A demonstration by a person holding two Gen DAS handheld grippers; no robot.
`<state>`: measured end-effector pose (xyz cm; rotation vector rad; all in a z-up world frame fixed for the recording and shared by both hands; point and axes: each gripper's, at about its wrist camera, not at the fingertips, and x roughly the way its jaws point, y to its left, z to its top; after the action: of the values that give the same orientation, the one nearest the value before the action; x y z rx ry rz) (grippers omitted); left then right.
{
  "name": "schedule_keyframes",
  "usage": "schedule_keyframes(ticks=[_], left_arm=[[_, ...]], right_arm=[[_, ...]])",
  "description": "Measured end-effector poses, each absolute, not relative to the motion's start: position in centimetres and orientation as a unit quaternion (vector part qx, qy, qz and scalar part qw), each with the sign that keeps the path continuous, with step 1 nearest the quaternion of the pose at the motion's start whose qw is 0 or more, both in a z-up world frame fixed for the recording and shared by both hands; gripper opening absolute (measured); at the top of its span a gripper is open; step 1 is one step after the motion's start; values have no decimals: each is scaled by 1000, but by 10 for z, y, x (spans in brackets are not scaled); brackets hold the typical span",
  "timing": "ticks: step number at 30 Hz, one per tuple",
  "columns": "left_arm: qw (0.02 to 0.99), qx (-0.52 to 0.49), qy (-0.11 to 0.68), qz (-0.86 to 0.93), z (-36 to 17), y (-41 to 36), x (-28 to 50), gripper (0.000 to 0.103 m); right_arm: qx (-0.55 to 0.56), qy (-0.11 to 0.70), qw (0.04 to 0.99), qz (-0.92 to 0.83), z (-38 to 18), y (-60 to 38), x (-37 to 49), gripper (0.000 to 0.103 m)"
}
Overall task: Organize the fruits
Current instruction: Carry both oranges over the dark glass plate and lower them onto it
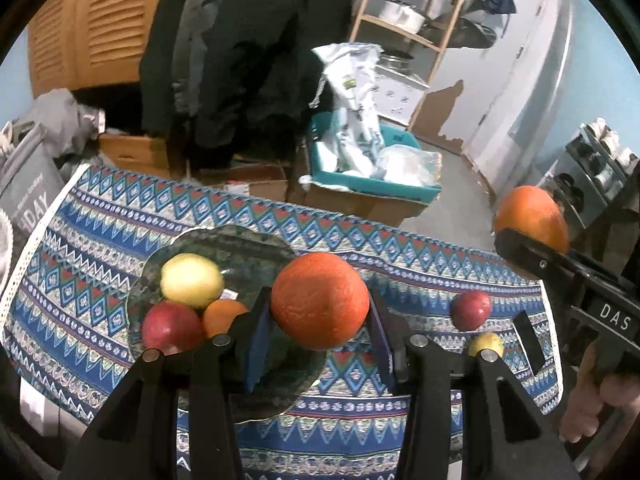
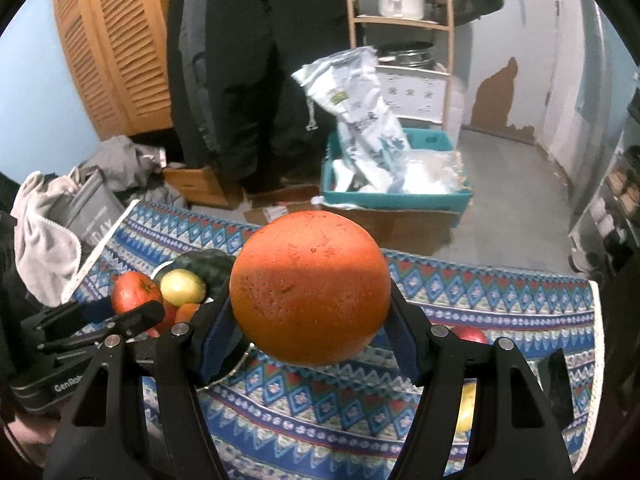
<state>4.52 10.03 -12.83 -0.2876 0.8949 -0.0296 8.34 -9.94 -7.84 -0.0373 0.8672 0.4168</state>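
Observation:
My left gripper is shut on an orange, held above the near edge of a dark green plate. On the plate lie a yellow apple, a red apple and a small orange. My right gripper is shut on a larger orange, above the patterned cloth. That larger orange shows at the right of the left wrist view, off the plate. A red apple and a yellow fruit lie loose on the cloth.
Beyond the table's far edge stand a teal crate with plastic bags, cardboard boxes and hanging dark coats. A grey bag sits off the left end. A wooden shelf with pots is at the back.

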Motion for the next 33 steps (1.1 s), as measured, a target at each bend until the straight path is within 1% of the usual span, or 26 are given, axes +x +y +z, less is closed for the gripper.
schedule_keyframes(ticks=[9, 19, 33], left_arm=[[873, -159, 462, 5, -161, 129, 49, 46], [853, -162, 497, 17, -197, 137, 53, 46], [827, -169, 536, 24, -232, 142, 58, 46]], right_arm=[[-27, 448, 865, 222, -107, -59, 102, 68], [-43, 486, 839, 242, -147, -16, 118, 68], [-64, 534, 804, 253, -194, 12, 126, 68]])
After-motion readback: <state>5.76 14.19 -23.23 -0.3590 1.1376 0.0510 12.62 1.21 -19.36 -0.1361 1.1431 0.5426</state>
